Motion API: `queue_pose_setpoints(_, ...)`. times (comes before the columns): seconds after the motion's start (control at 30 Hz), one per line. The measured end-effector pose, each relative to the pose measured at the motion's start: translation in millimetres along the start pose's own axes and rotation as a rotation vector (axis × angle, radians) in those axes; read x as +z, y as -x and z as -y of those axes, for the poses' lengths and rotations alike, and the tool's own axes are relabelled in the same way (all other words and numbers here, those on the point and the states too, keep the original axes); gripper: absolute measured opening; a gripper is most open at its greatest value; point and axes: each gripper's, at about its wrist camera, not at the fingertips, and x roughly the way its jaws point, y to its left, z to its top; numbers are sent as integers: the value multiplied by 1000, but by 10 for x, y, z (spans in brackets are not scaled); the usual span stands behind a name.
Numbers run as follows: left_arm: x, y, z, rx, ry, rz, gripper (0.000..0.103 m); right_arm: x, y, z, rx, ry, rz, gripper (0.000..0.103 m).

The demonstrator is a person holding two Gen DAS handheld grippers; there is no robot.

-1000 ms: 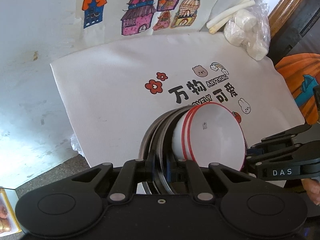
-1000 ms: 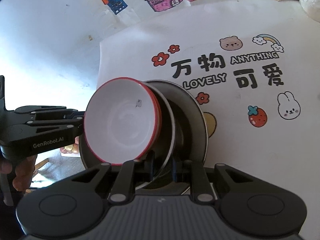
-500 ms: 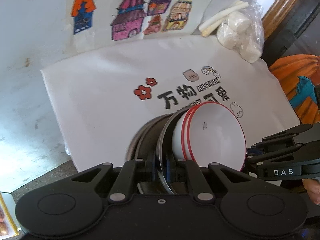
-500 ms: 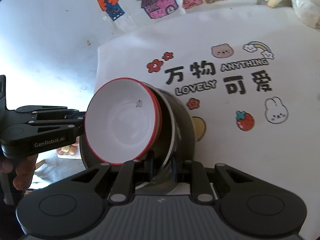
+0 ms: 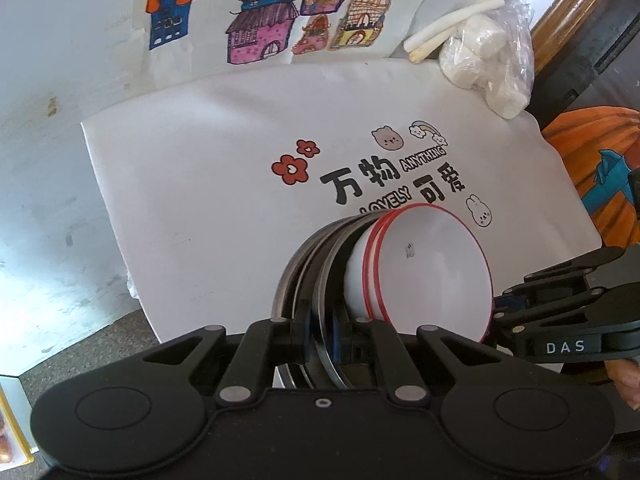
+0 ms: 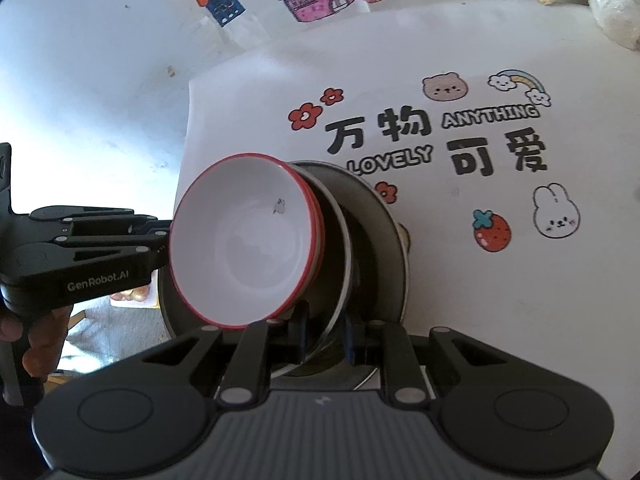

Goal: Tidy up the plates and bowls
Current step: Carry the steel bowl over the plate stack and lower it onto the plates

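Two white bowls with red rims [image 5: 432,272] [image 6: 244,244] sit nested in a stack of metal plates [image 5: 304,272] [image 6: 376,240]. The stack hangs tilted above a white printed mat [image 5: 208,184] [image 6: 460,264]. My left gripper [image 5: 320,336] is shut on a plate rim at one side. On the opposite side my right gripper [image 6: 326,336] is shut on a plate rim too. Each view shows the other gripper at the stack's far edge: the right gripper [image 5: 500,312], the left gripper [image 6: 164,240]. The plates' undersides are hidden.
The mat lies on a pale table [image 5: 60,140] decorated with house drawings [image 5: 260,28]. A plastic bag of white lumps [image 5: 484,56] and white sticks [image 5: 452,20] lie at the mat's far right corner. An orange pumpkin picture [image 5: 592,168] is at the right, past the table edge.
Both grippers keep their hold on the stack. The mat shifted slightly in both views half a second ago and is back near where it was.
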Motion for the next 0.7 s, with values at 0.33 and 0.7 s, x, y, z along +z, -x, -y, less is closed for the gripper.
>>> queue_pose_setpoints(0.33,2,19,5,12,1,-1,8,0,-40,12,23,-2,-10,21)
queue_pose_setpoints(0.7,-1,10,-6,11,5,-4,8,1,-14,11,19,-1,-4,21)
